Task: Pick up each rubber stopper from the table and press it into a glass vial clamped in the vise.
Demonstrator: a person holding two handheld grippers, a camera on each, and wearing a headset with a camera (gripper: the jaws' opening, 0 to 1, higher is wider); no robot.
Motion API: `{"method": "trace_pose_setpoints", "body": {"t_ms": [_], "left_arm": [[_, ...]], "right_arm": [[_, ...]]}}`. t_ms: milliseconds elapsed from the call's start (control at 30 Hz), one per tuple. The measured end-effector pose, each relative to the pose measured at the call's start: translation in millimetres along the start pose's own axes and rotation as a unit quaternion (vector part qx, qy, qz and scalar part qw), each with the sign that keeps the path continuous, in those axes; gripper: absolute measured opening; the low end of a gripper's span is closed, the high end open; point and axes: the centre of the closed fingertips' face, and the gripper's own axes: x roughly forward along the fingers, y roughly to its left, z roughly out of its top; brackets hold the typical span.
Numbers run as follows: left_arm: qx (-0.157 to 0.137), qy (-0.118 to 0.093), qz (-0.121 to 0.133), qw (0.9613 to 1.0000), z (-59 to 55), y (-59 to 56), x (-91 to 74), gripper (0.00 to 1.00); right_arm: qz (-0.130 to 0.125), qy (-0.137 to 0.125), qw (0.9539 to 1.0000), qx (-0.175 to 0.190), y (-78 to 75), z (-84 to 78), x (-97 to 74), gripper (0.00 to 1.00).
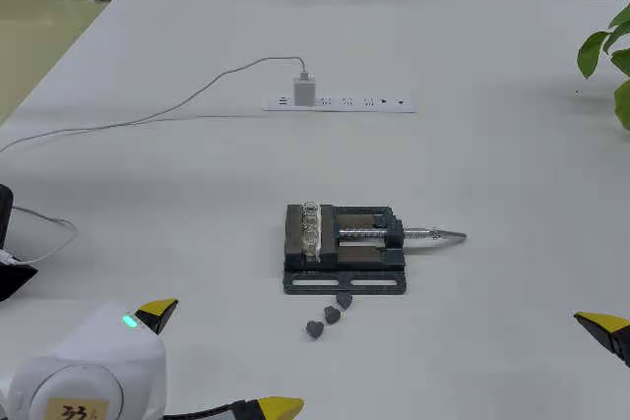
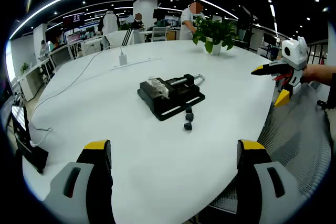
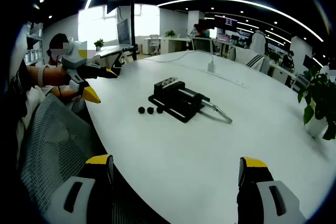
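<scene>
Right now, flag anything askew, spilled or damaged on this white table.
Nothing stands out. The dark metal vise sits flat with clear glass vials clamped in it; three dark rubber stoppers lie in a short line beside it.

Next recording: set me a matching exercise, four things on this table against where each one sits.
Things:
1. rubber stoppers
2. glass vials
3. white charger
4. plant

Places:
A. plugged into the power strip
B. far to the right, head view
C. loose on the table, on the person's side of the vise
D. clamped in the vise

Pairs: 1-C, 2-D, 3-A, 4-B
</scene>
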Motion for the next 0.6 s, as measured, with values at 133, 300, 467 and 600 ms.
{"method": "trace_pose_setpoints", "body": {"t_ms": [133, 300, 467, 600], "left_arm": [[-0.001, -0.001, -0.001, 1.0000, 0.6, -1.4, 0.7, 0.99], [0.003, -0.002, -0.002, 1.0000, 2.0, -3.0, 1.2, 0.99], [-0.002, -0.009, 0.004, 0.9999, 4.5, -1.7, 1.4, 0.99], [-0.001, -0.012, 0.007, 0.9999, 5.8, -1.1, 1.2, 0.99]], "right_arm": [[0.004, -0.002, 1.0000, -0.003, 2.6, 3.4, 4.3, 0.99], [0.007, -0.014, 0.9998, -0.009, 1.1, 15.7, 10.1, 0.97], [0.010, -0.040, 0.9991, -0.004, -1.1, 36.1, 20.3, 0.95], [0.020, -0.061, 0.9980, -0.004, 4.0, 53.2, 31.7, 0.95]]}}
